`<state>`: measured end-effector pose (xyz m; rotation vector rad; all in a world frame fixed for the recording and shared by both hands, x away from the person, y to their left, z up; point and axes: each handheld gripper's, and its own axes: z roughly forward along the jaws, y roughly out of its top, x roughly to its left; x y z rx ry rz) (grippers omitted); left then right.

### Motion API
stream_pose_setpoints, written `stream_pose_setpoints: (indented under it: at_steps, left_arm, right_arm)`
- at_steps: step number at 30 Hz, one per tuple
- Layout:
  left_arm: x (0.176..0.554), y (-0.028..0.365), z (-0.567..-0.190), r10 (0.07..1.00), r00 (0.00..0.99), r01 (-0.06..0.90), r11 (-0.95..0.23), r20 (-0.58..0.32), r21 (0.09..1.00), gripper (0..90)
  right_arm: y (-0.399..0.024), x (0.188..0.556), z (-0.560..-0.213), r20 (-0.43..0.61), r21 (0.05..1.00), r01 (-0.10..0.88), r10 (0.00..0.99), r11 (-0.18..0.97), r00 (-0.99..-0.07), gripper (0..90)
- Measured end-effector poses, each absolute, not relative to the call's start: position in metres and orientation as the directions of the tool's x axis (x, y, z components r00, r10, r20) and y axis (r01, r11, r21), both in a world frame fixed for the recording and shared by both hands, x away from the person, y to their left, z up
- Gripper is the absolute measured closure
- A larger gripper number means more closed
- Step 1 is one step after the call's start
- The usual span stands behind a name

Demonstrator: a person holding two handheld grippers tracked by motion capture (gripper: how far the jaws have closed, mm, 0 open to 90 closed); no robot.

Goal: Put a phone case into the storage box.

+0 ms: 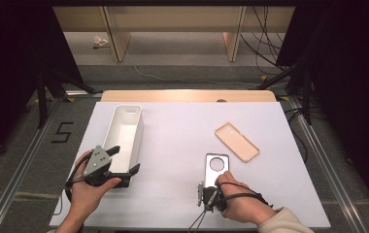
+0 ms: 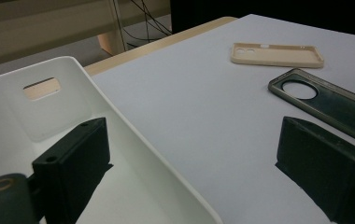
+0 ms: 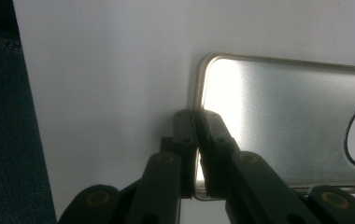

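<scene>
White tabletop [image 1: 182,145] carries everything. Your left gripper [image 1: 117,162] stands apart, straddling the near wall of the white bin [image 1: 124,131] at nine o'clock to steady it. Your right gripper [image 3: 196,140], at six o'clock, is clamped on the grey phone case [image 3: 283,135] by its short rim, ready to lift.

One sign could be read: a large dark figure "5" [image 1: 62,132] was marked on the grey floor [image 1: 37,160], to the left of the white surface [image 1: 182,145] in the high view. It stood just outside the metal rail [image 1: 20,170] that ran along that side. No lettering, brand or label could be made out on anything lying on the surface, in either gripper view or from above.
</scene>
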<state>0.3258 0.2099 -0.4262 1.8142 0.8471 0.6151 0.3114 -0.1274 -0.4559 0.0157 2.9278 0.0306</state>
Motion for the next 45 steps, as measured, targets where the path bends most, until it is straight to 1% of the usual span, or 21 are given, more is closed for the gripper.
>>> stream_pose_setpoints:
  at_steps: [7, 9, 15, 22, 27, 33, 40, 45]
  left_arm:
    - [0.326, 0.21, -0.426, 0.779, 0.626, 0.27, -0.255, 0.032, 0.928, 9.1]
    - [0.326, 0.21, -0.426, 0.779, 0.627, 0.27, -0.255, 0.031, 0.928, 9.1]
    - [0.326, 0.211, -0.426, 0.778, 0.627, 0.27, -0.255, 0.032, 0.928, 9.2]
    - [0.325, 0.211, -0.425, 0.779, 0.626, 0.269, -0.254, 0.031, 0.929, 9.2]
    - [0.325, 0.211, -0.425, 0.78, 0.625, 0.268, -0.253, 0.032, 0.93, 9.2]
    - [0.325, 0.211, -0.425, 0.782, 0.622, 0.267, -0.25, 0.032, 0.931, 9.4]
    - [0.325, 0.211, -0.424, 0.782, 0.622, 0.265, -0.25, 0.033, 0.931, 9.7]
    - [0.324, 0.211, -0.424, 0.783, 0.622, 0.264, -0.249, 0.033, 0.932, 10.0]
  right_arm:
    - [-0.128, 0.312, -0.455, -0.201, 0.02, 0.005, 0.009, 1.0, -0.98, 88.7]
    - [-0.129, 0.311, -0.456, -0.206, 0.036, 0.004, 0.012, 0.999, -0.978, 88.9]
    - [-0.13, 0.311, -0.455, -0.202, 0.033, 0.007, 0.014, 0.999, -0.979, 89.3]
    - [-0.133, 0.312, -0.443, -0.232, 0.07, 0.03, 0.045, 0.997, -0.972, 89.6]
    - [-0.135, 0.313, -0.44, -0.255, 0.085, 0.023, 0.044, 0.996, -0.966, 89.6]
    - [-0.136, 0.314, -0.436, -0.298, 0.128, 0.027, 0.065, 0.991, -0.952, 89.6]
    - [-0.138, 0.317, -0.43, -0.366, 0.217, 0.0, 0.081, 0.976, -0.927, 89.5]
    - [-0.141, 0.318, -0.427, -0.395, 0.273, -0.018, 0.095, 0.962, -0.914, 89.5]
